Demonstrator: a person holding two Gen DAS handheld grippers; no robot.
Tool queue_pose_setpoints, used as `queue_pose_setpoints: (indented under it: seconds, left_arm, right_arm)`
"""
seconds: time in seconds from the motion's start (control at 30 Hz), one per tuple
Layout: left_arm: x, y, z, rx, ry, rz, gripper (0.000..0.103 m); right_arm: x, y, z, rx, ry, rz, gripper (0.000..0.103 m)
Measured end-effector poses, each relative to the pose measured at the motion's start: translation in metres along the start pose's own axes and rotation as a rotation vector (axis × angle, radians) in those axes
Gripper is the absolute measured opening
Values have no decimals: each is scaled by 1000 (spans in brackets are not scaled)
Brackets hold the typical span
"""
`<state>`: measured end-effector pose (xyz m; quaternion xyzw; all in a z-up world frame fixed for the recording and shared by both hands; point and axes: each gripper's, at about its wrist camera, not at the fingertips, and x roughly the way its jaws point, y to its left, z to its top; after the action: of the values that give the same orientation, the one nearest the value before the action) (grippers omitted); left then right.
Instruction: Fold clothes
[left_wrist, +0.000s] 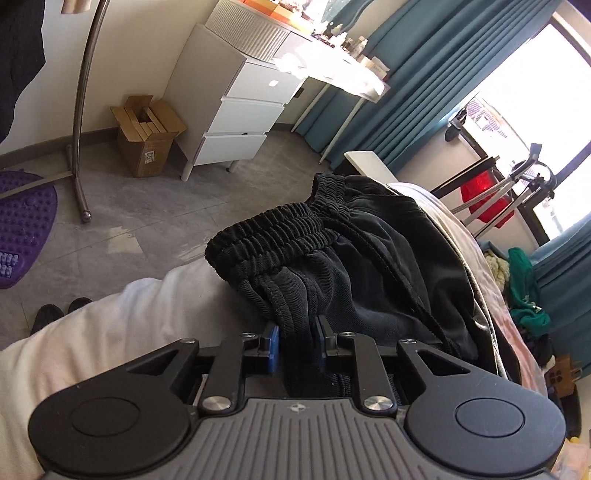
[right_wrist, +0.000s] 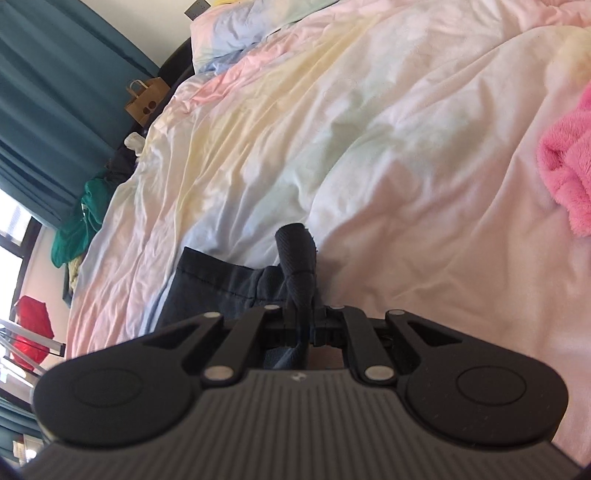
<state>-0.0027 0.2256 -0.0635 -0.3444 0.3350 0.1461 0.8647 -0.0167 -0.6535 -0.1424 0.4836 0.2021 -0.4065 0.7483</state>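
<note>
A black garment (left_wrist: 369, 266) with a ribbed elastic waistband (left_wrist: 273, 236) lies bunched on the pale bedcover (left_wrist: 155, 325). My left gripper (left_wrist: 298, 338) sits low over its near edge. The blue pads (left_wrist: 274, 341) stand a little apart, and a fold of the black cloth fills the gap between them. In the right wrist view the same dark garment (right_wrist: 214, 284) lies flat on the bedcover (right_wrist: 332, 147). My right gripper (right_wrist: 301, 317) is shut on a twisted fold of it, and the fold's tip (right_wrist: 295, 251) pokes out past the fingers.
The bed's edge drops to a grey floor (left_wrist: 147, 221) with a cardboard box (left_wrist: 147, 133), white drawers (left_wrist: 240, 122), a metal stand (left_wrist: 83, 110) and a purple mat (left_wrist: 22, 229). A pink fluffy item (right_wrist: 569, 166) lies at the right of the bed. Green clothing (right_wrist: 77, 225) hangs off the far side.
</note>
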Motion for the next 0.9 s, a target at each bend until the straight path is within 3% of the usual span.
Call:
queue_pose_setpoints:
  seconds: [0.17, 0.2, 0.23, 0.27, 0.33, 0.4, 0.5, 0.57, 0.73, 0.9]
  left_arm:
    - [-13, -23, -7, 117, -12, 44, 54]
    - [-16, -28, -9, 143, -19, 49, 61]
    - [-20, -35, -12, 174, -40, 61, 69]
    - [-24, -42, -16, 206, -62, 74, 77]
    - [-33, -56, -22, 271, -108, 108, 83]
    - [-39, -68, -29, 340, -149, 148, 86]
    - [-45, -87, -39, 445, -200, 202, 93]
    - [-48, -97, -46, 491, -214, 177, 100]
    - [-51, -126, -69, 607, -232, 100, 103]
    - [-42, -165, -102, 753, -204, 29, 103]
  right_arm:
    - [-11, 16, 3, -71, -35, 40, 13]
    - [-16, 21, 2, -92, -59, 47, 20]
    - [-22, 25, 2, -113, -82, 53, 38]
    - [-29, 30, 2, -140, -114, 57, 64]
    - [-47, 43, -3, -209, -220, 64, 84]
    - [-67, 58, -10, -286, -319, 83, 83]
    - [-93, 81, -28, -412, -394, 157, 83]
    - [-105, 94, -41, -470, -374, 232, 83]
    - [-124, 117, -77, -551, -267, 407, 83]
    - [-134, 129, -118, -631, -204, 482, 83]
